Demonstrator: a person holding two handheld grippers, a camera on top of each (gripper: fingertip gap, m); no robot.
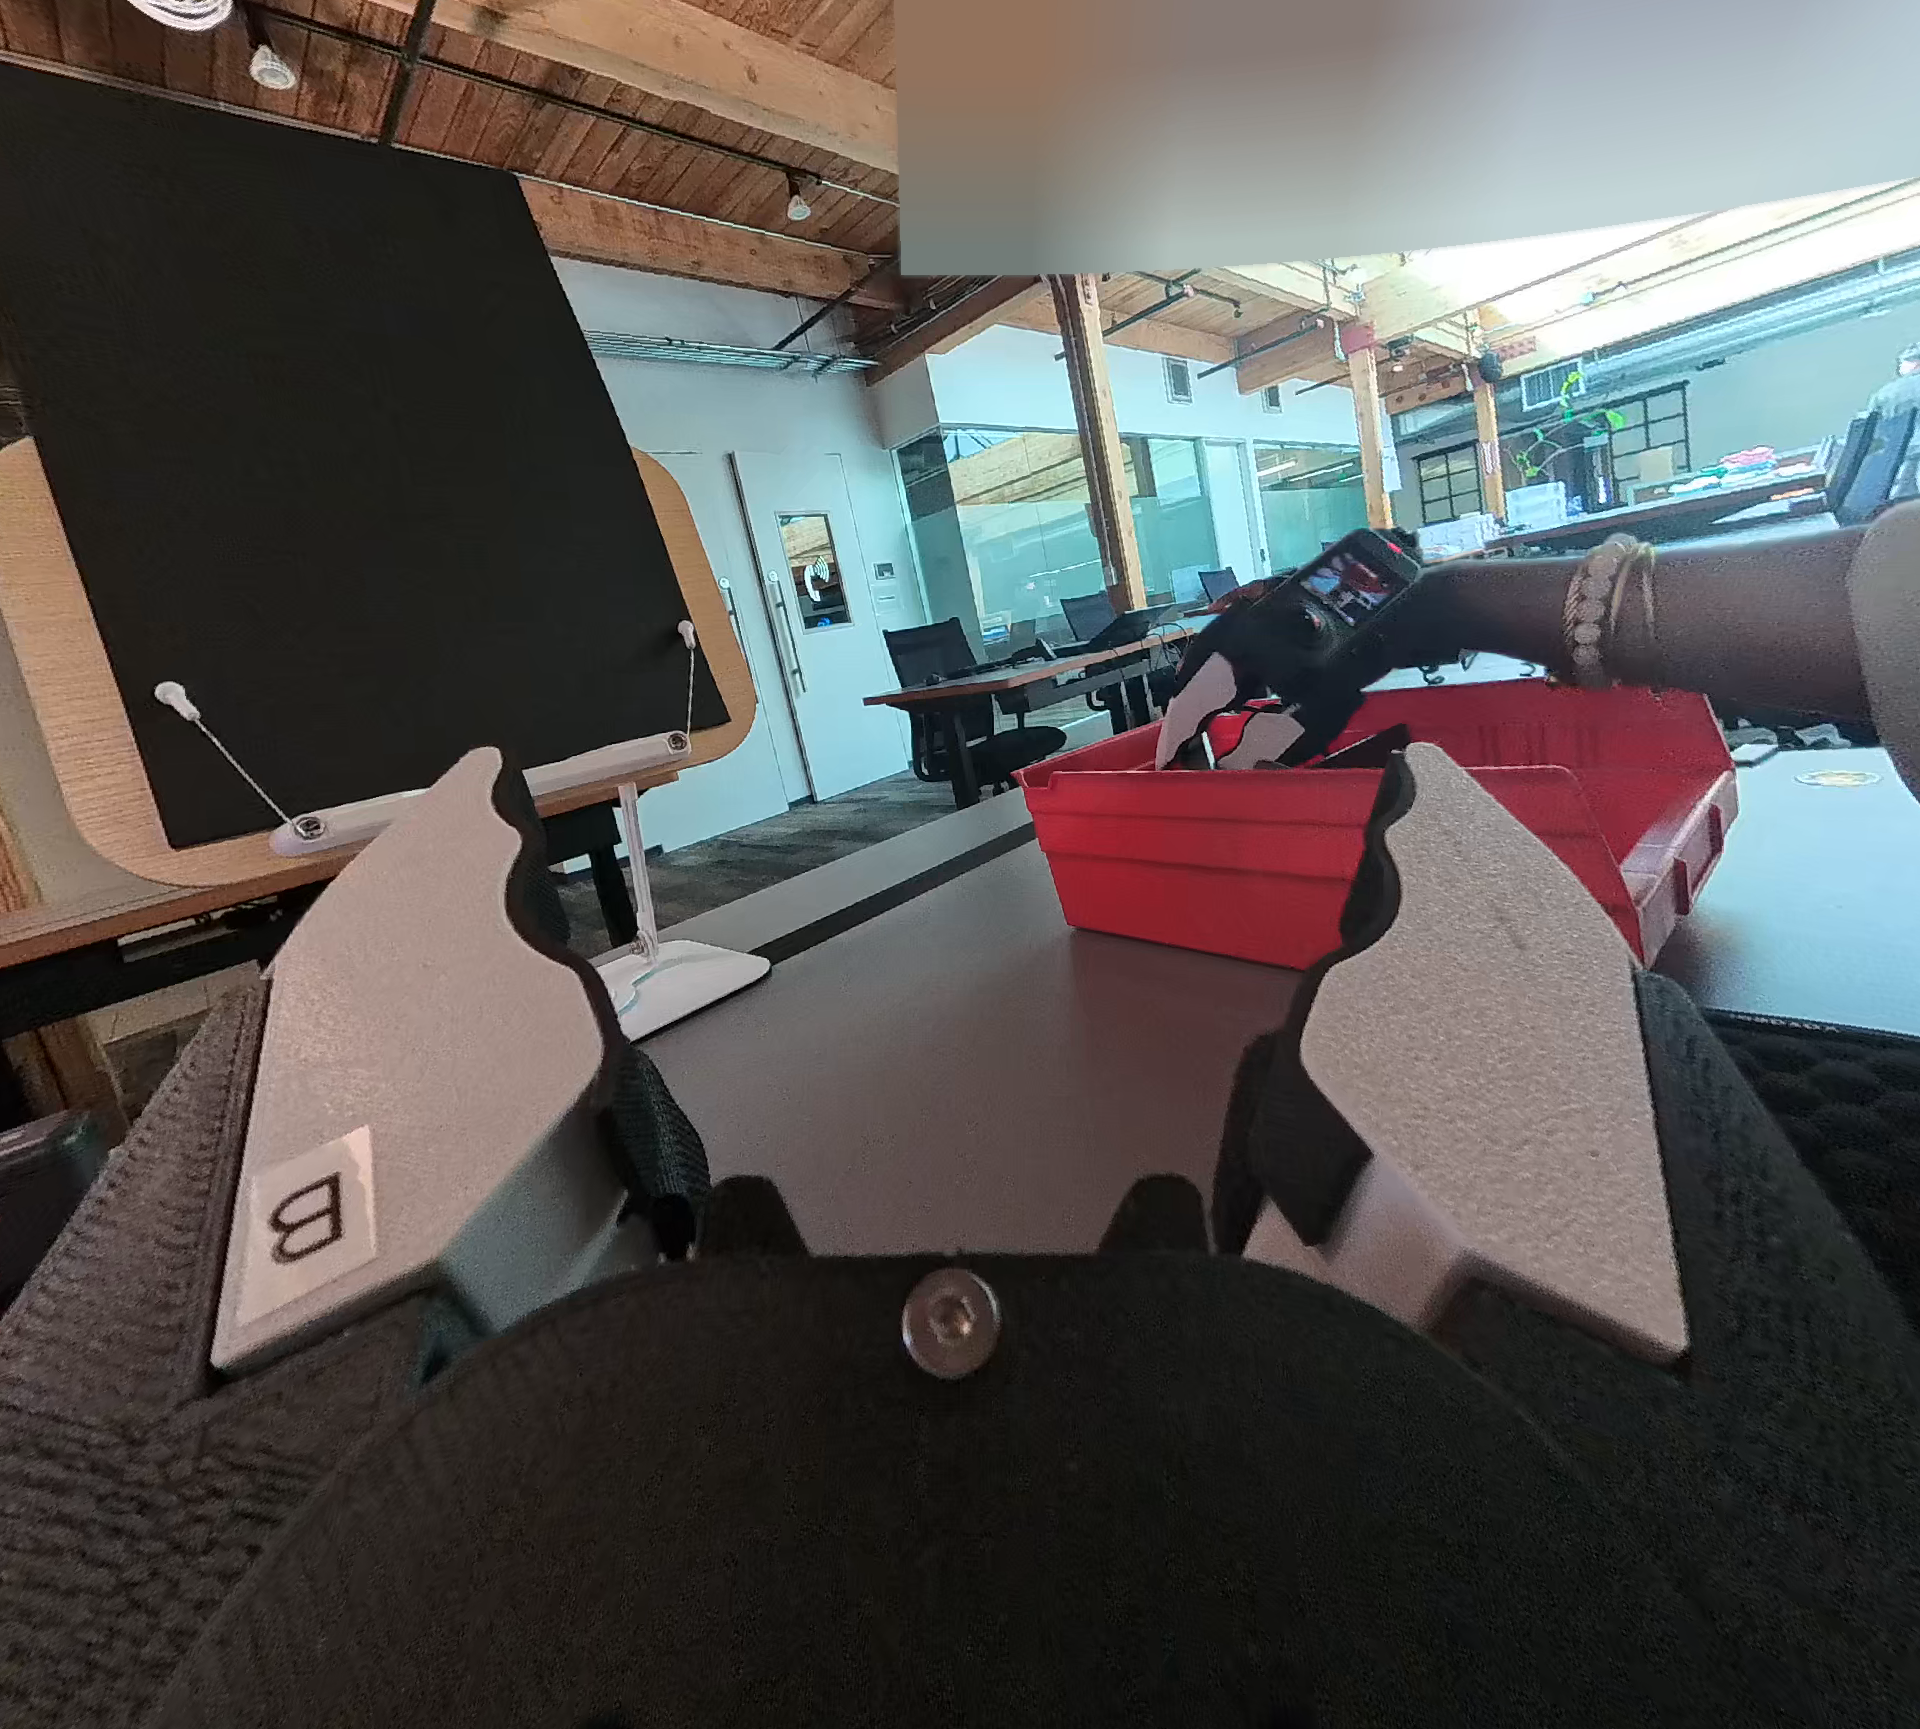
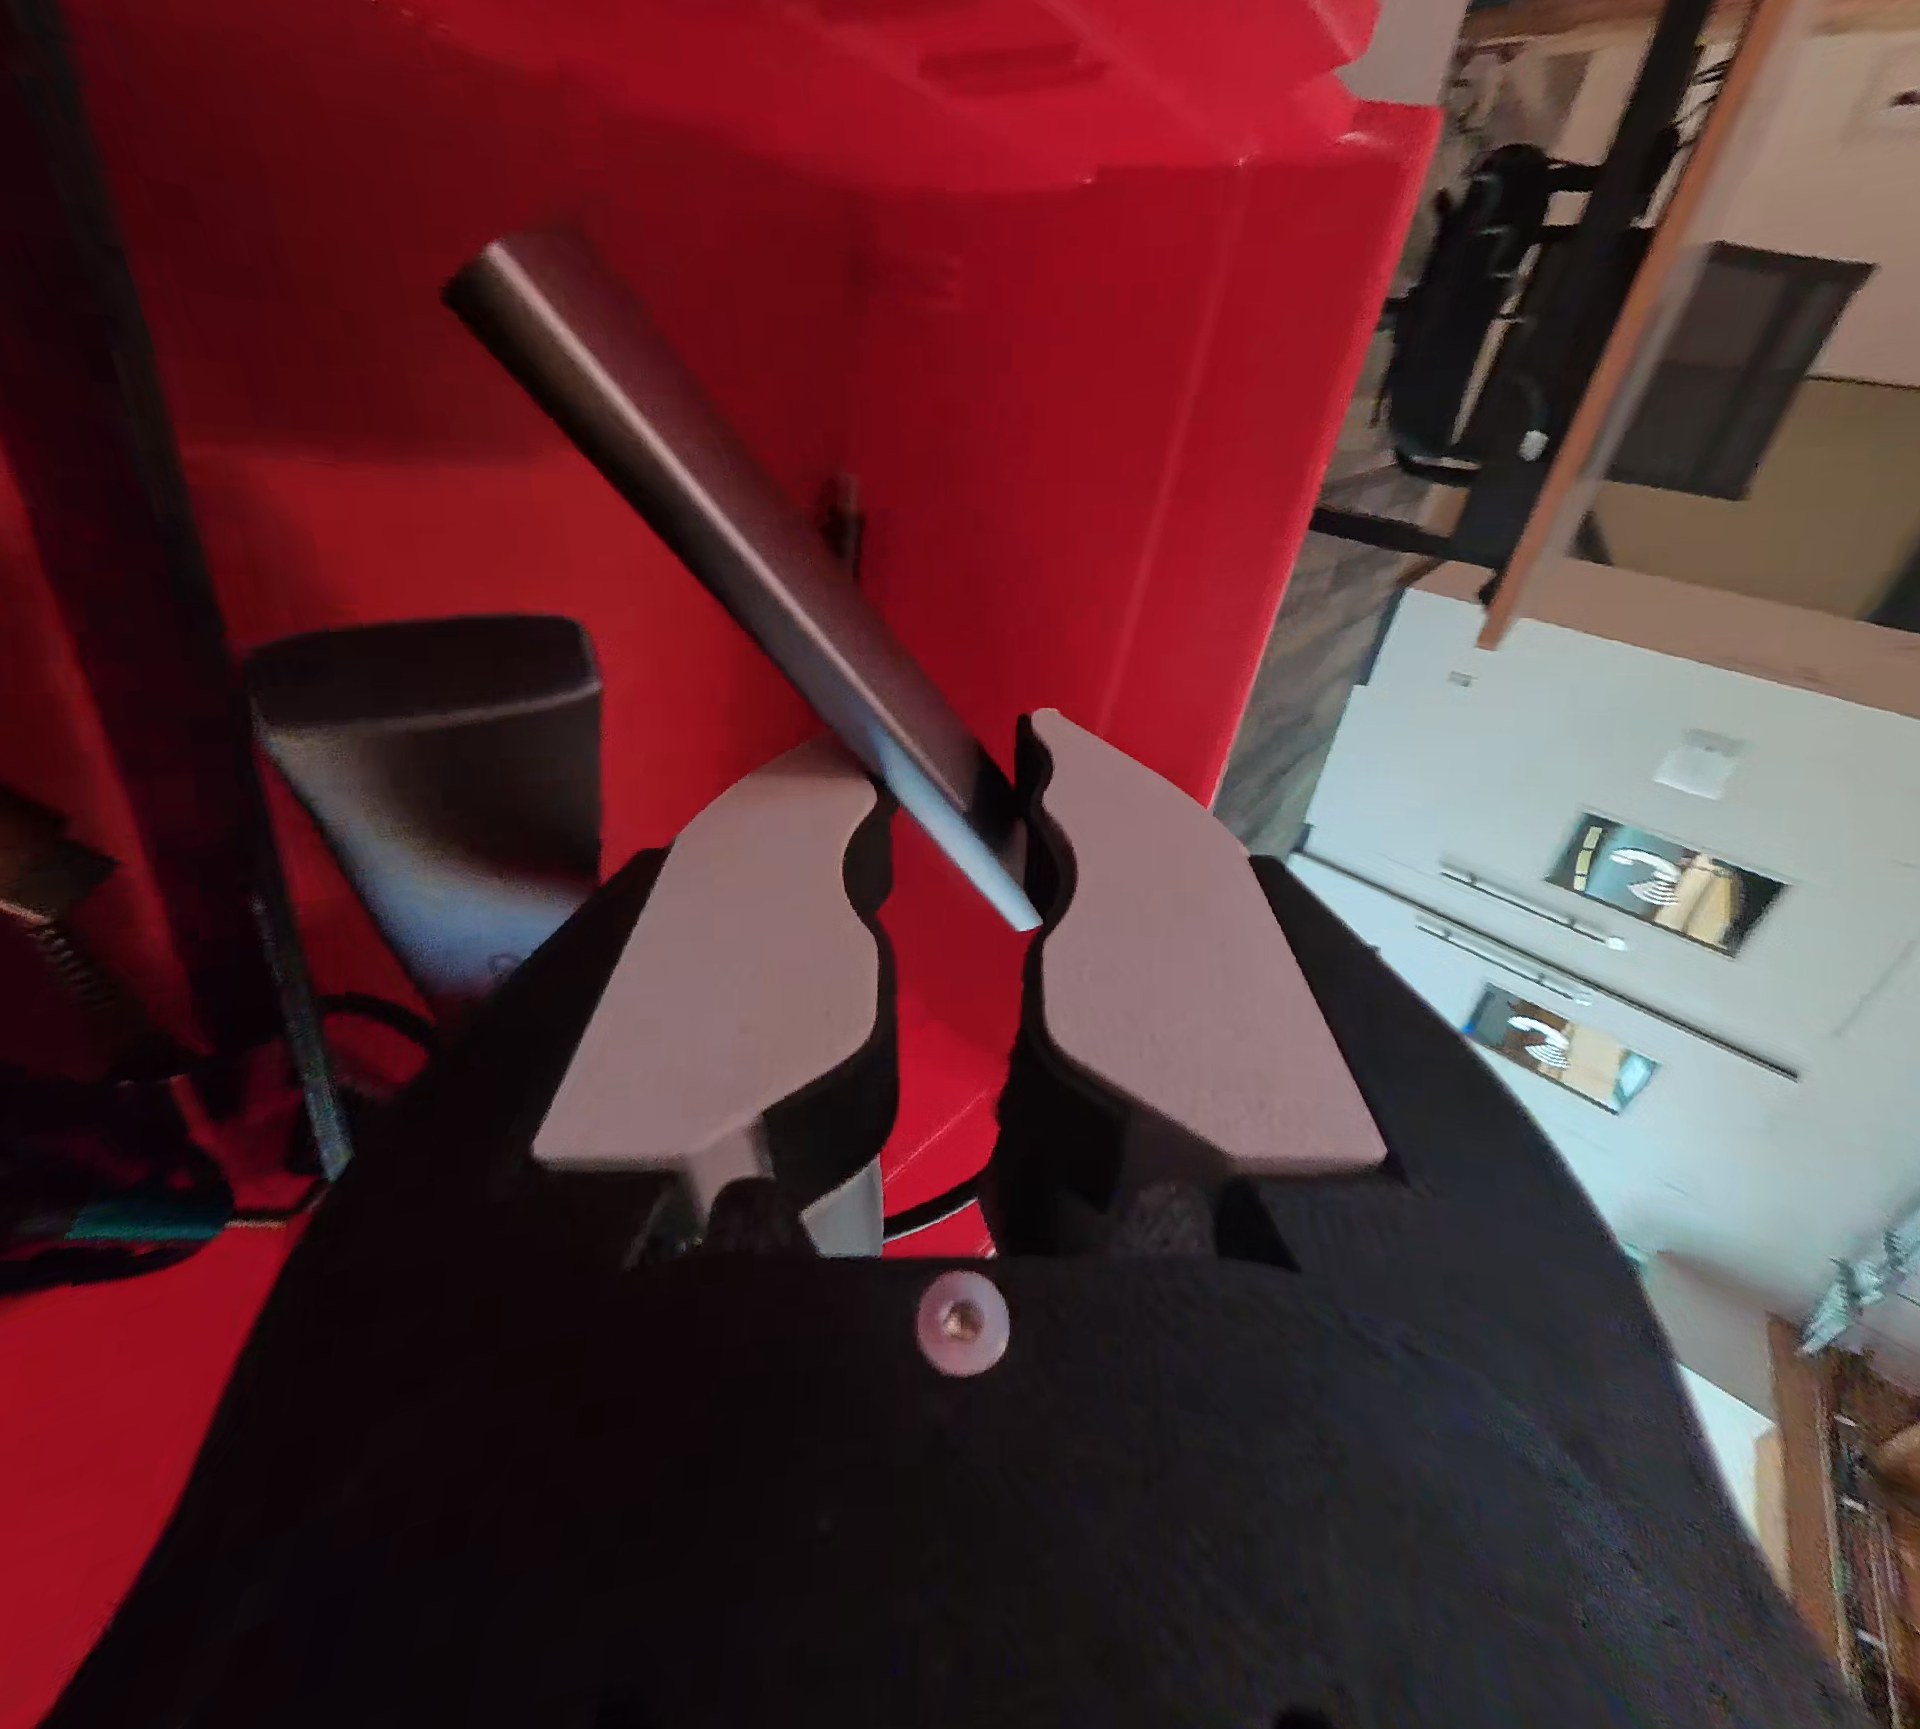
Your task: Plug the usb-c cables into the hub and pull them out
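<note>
Right gripper (image 2: 961, 806) reaches into red bin (image 2: 1039, 432), fingers nearly closed on grey slab-shaped hub (image 2: 717, 526), which angles toward 11 o'clock. Left gripper (image 1: 951, 806) spread wide, empty, above dark table (image 1: 935, 1035).

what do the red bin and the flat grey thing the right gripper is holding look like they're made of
Red bin: likely moulded plastic, semi-gloss; uniform colour, ribbed walls, rounded lip.
Flat grey slab, presumably the hub, pinched in the right gripper: looks like brushed or anodised metal; a bright highlight runs along its thin edge. Painted plastic cannot be ruled out.
</note>
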